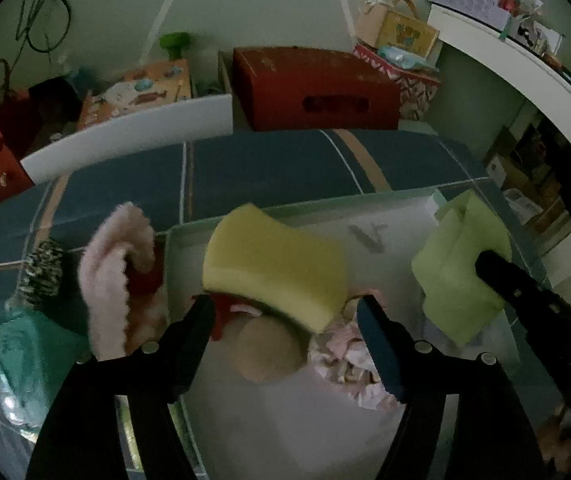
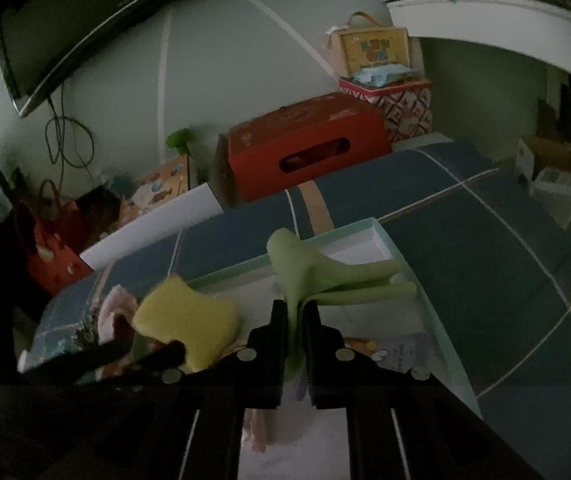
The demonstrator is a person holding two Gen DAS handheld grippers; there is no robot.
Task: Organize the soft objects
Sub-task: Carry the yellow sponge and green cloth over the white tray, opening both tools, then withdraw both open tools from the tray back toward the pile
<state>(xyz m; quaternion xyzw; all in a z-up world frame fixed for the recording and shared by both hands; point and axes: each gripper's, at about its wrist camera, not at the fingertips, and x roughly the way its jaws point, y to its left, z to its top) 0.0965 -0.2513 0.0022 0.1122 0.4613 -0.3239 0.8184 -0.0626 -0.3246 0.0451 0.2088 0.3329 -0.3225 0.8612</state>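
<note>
The room is dim, with pale green walls, a red cardboard box (image 1: 313, 88) against the far wall and a blue bedcover (image 1: 269, 168) with pale stripes spread under my work. On that cover sits the shallow white tray (image 2: 377, 240), its far edge running parallel to the bed's far side. My left gripper (image 1: 285, 312) has its fingers spread wide, with the yellow sponge (image 1: 273, 268) lying blurred between and just above their tips over the tray; I cannot tell whether the pads touch it, so I judge it either just let go or about to be taken. Under it in the tray lie a tan ball (image 1: 265, 350) and a crumpled pink patterned cloth (image 1: 345, 356). My right gripper (image 2: 295, 320) is clamped tight on the folded green cloth (image 2: 317, 276), which fans out beyond the fingertips above the tray's far right corner. Outside the tray's left edge, on the cover, wait a fluffy pink sock (image 1: 113, 272), a teal cloth (image 1: 25, 356) and a speckled scrunchie-like thing (image 1: 43, 274). To do this well, I should lower the green cloth flat into the bare far right corner before easing the fingers apart, so its folds do not spring open over the rim, and keep my two grippers from crossing, since the sponge belongs nearer the left side.
</note>
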